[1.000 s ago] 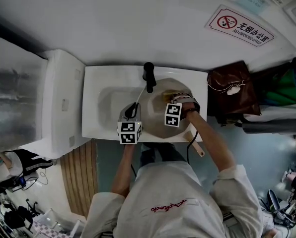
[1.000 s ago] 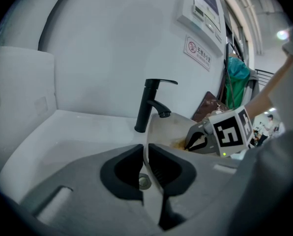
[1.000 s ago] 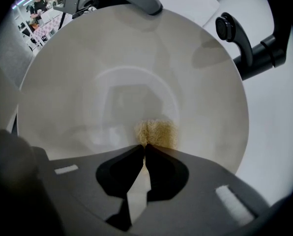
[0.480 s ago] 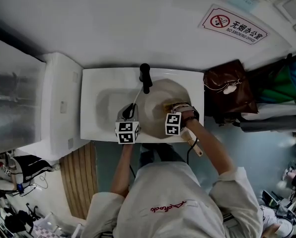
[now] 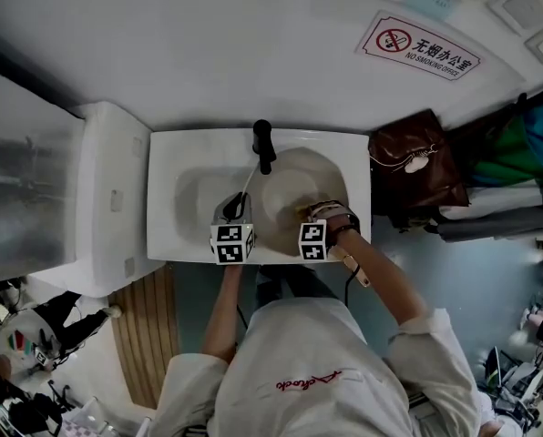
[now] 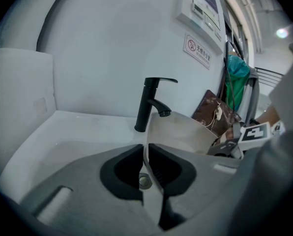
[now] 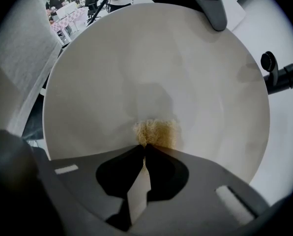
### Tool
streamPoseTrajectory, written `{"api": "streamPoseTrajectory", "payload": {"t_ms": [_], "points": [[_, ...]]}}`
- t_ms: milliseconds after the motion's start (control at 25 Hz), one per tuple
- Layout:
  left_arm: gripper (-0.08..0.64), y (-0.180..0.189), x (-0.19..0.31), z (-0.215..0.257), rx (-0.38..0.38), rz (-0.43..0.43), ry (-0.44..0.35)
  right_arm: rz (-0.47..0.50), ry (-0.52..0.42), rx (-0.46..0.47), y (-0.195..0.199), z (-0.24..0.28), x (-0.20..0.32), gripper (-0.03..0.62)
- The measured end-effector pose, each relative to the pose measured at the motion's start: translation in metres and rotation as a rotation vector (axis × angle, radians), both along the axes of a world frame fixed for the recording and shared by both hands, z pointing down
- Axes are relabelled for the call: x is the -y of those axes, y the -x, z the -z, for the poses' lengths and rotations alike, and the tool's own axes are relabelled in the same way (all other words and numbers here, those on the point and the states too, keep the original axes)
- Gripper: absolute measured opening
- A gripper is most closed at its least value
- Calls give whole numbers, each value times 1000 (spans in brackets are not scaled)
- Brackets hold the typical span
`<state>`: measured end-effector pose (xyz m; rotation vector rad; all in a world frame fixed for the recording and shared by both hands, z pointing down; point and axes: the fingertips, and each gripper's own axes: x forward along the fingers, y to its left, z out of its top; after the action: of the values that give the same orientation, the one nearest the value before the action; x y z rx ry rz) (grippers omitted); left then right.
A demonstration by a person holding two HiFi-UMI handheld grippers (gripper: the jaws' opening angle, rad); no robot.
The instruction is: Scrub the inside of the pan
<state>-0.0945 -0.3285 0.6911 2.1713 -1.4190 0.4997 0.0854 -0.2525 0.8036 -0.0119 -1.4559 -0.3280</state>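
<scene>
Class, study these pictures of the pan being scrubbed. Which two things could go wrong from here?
1. The left gripper pinches the pan only by its thin rim; scrubbing pressure may twist it loose.
2. The right gripper holds the scouring pad by one edge, so it might pull free.

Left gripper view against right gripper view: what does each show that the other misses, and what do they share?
Only the left gripper view shows the brown bag and the no-smoking sign on the wall. Only the right gripper view shows the yellowish scrub pad, clamped in the right gripper and pressed against the inside of the pan. Both show the pan, the left gripper shut on its rim, the black faucet and the white sink.
</scene>
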Motion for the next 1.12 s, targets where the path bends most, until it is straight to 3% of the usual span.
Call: {"api": "streamPoseTrajectory", "payload": {"t_ms": [400, 600, 840, 1120], "points": [[37, 0, 1, -2, 0, -20, -1, -15, 18, 9, 9, -2, -18, 23], [42, 0, 1, 0, -5, -42, -3, -104, -16, 86, 18, 8, -10, 23], [43, 1, 1, 19, 12, -56, -50, -331, -115, 323, 36, 46, 18, 23], [43, 3, -2, 48, 9, -61, -117, -767, -219, 777, 43, 121, 54, 23]]}}
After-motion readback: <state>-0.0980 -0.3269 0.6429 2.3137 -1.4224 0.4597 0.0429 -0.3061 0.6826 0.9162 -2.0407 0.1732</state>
